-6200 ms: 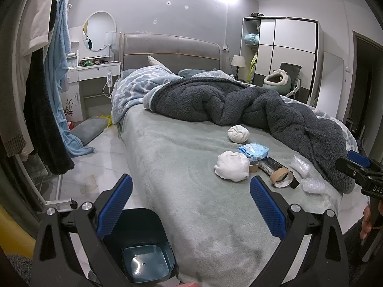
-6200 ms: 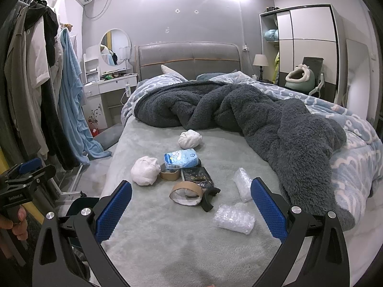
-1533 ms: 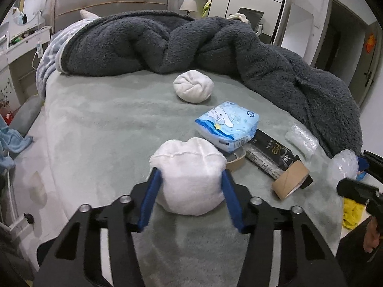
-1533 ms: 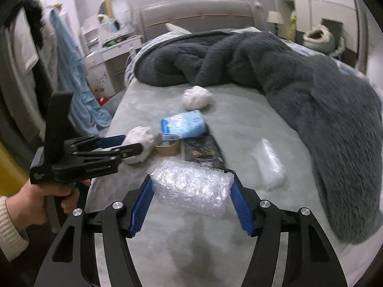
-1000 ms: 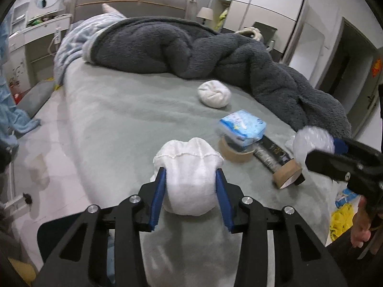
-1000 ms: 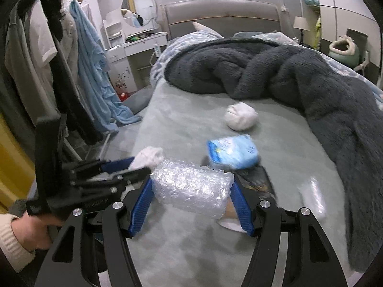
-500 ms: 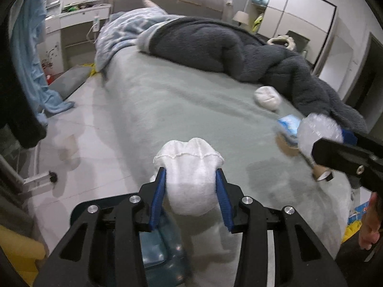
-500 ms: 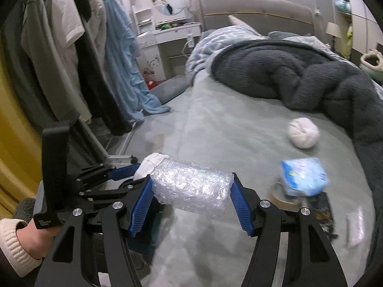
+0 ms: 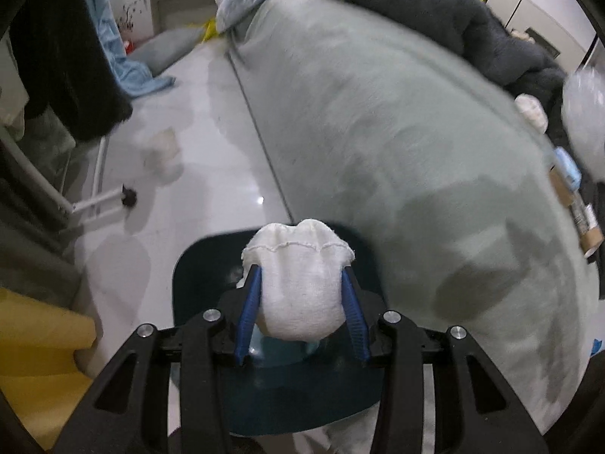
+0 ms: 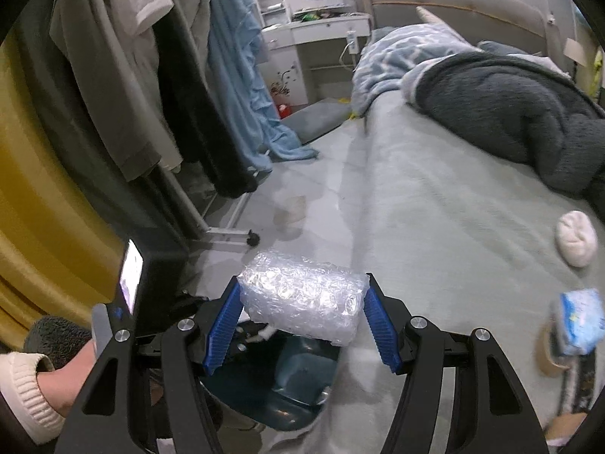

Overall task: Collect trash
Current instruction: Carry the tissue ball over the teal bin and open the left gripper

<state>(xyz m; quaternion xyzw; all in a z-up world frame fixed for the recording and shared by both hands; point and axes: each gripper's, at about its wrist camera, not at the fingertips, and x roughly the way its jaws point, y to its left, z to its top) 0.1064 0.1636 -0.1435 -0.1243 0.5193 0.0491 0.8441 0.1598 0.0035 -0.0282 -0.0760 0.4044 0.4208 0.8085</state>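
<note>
My left gripper (image 9: 300, 295) is shut on a white crumpled wad (image 9: 298, 283) and holds it right over the dark teal bin (image 9: 196, 276) on the floor by the bed. My right gripper (image 10: 302, 314) is shut on a roll of bubble wrap (image 10: 302, 302), above the bed's edge with the same bin (image 10: 298, 374) just below it. In the right wrist view the left gripper's body (image 10: 151, 295) and the hand (image 10: 56, 382) holding it show at the lower left. The bubble wrap (image 9: 584, 121) shows blurred at the right edge of the left wrist view.
On the grey-green bed (image 10: 435, 227) lie a second white wad (image 10: 574, 238), a blue tissue pack (image 10: 580, 321), a tape roll (image 10: 548, 355) and a dark fleece blanket (image 10: 510, 109). A clothes rack with hanging garments (image 10: 151, 75) and its wheeled foot (image 10: 251, 241) stand left of the bin.
Both grippers have swung left off the bed with their loads. The white wad now hangs over the bin's mouth, and the bubble wrap has come to the bed's edge above the bin.
</note>
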